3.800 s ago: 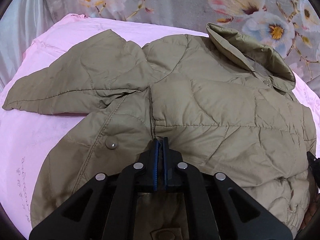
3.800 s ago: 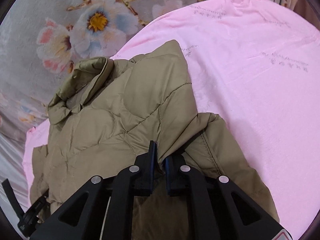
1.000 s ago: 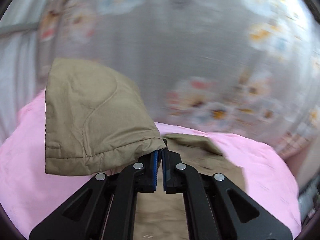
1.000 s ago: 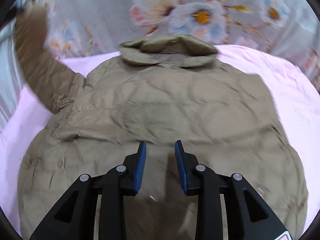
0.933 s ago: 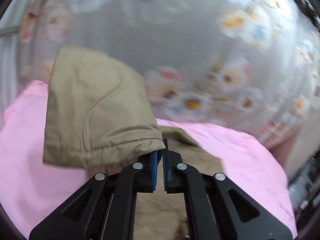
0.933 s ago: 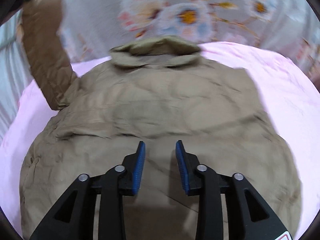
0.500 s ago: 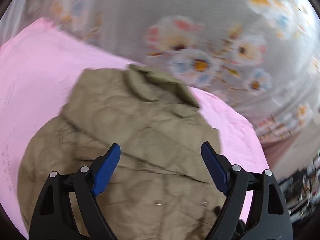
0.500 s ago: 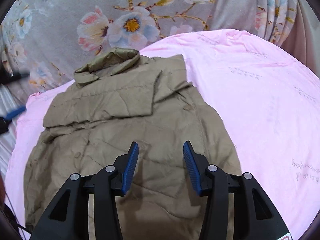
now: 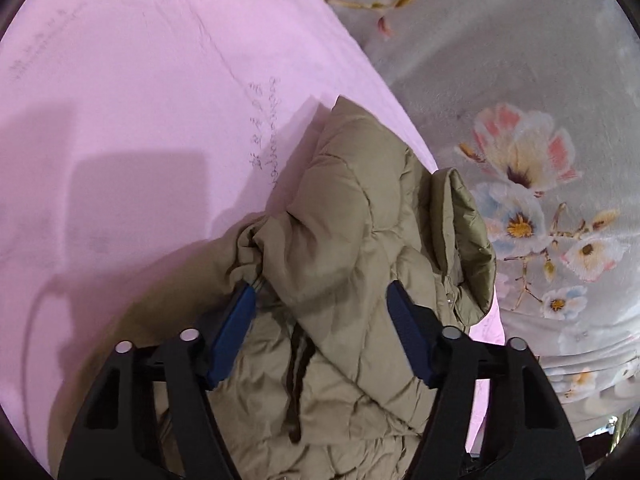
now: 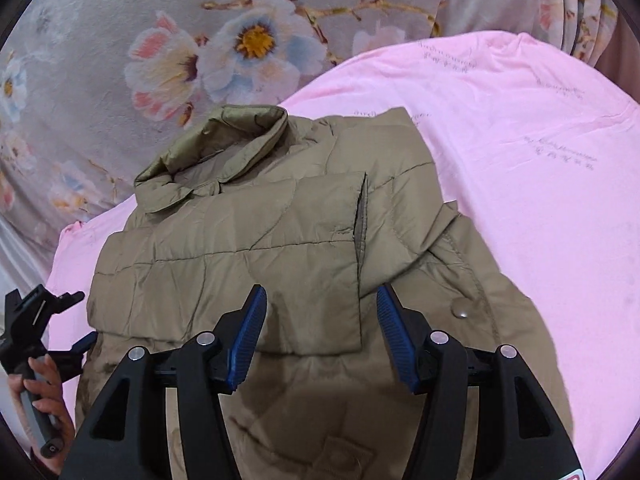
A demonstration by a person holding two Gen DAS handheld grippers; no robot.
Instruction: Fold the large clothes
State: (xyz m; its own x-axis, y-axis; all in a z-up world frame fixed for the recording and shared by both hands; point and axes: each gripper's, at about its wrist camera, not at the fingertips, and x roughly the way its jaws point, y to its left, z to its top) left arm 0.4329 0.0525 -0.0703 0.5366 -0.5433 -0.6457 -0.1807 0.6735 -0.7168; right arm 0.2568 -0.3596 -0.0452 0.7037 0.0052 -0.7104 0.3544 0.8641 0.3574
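An olive quilted jacket [image 10: 280, 248] lies on a pink sheet [image 10: 540, 184], collar [image 10: 216, 144] toward the floral fabric. Both sleeves are folded across its body; the upper sleeve's cuff [image 10: 360, 216] lies right of centre. My right gripper [image 10: 320, 332] is open and empty above the jacket's lower middle. My left gripper [image 9: 320, 332] is open and empty, low over the jacket's left shoulder [image 9: 352, 240], with the collar [image 9: 468, 240] to its right. In the right wrist view the left gripper [image 10: 52, 328] shows at the jacket's left edge, in a hand.
Grey floral fabric [image 10: 200, 40] rises behind the pink sheet and also shows in the left wrist view [image 9: 520, 140]. The pink sheet [image 9: 120, 120] stretches left of the jacket. A metal snap [image 10: 460, 311] sits on the jacket's right front.
My left gripper carried a sleeve across the jacket, let it go and opened, then moved to the jacket's left shoulder. My right gripper opened wider.
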